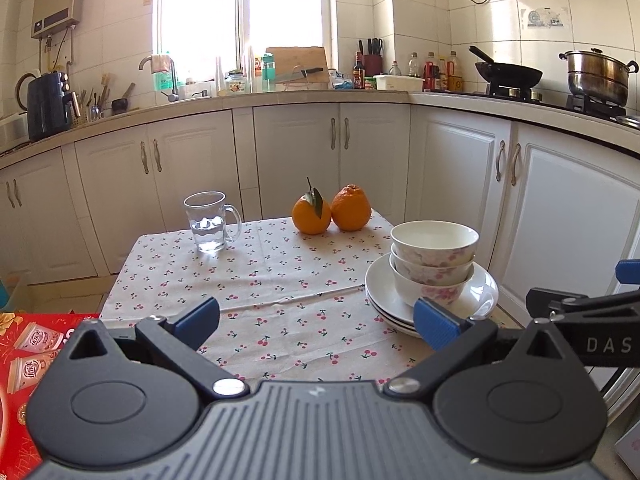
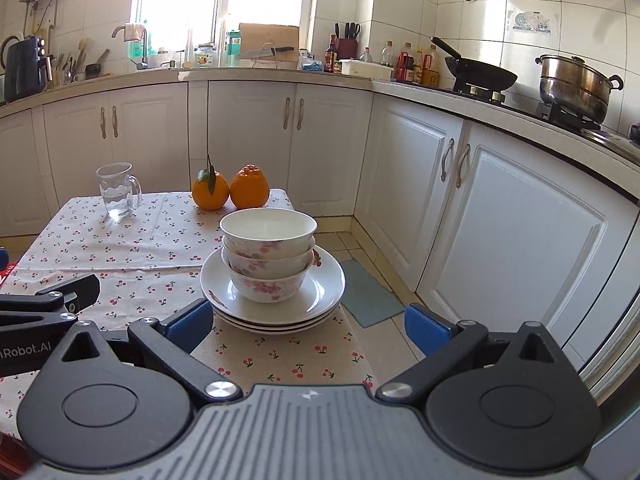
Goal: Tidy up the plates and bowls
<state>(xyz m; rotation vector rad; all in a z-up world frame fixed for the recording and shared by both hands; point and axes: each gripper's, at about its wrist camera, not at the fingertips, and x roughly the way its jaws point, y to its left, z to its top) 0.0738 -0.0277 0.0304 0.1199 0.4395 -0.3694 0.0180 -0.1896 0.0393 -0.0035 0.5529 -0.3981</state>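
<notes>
We count three bowls [image 2: 268, 258] nested upright, one inside another, standing on a stack of three plates [image 2: 276, 300] near the right edge of the desk [image 2: 120, 248], toward its near right corner. The bowls are white with pink flowers; the plates are white. At the far edge we see two oranges [image 2: 230, 190] touching each other, one with a leaf, and at the far left corner one glass mug [image 2: 116, 190] holding a little water.

The left gripper [image 1: 316, 322] hangs over the near edge with its fingers wide apart and nothing between them; its right finger [image 1: 434, 326] overlaps the plates in the left wrist view, though we cannot tell whether it touches them. The right gripper [image 2: 310, 326] is likewise spread wide and empty, just short of the plates. A red box [image 1: 28, 344] sits beyond the near left corner. Nothing stands between either gripper and the stack.
</notes>
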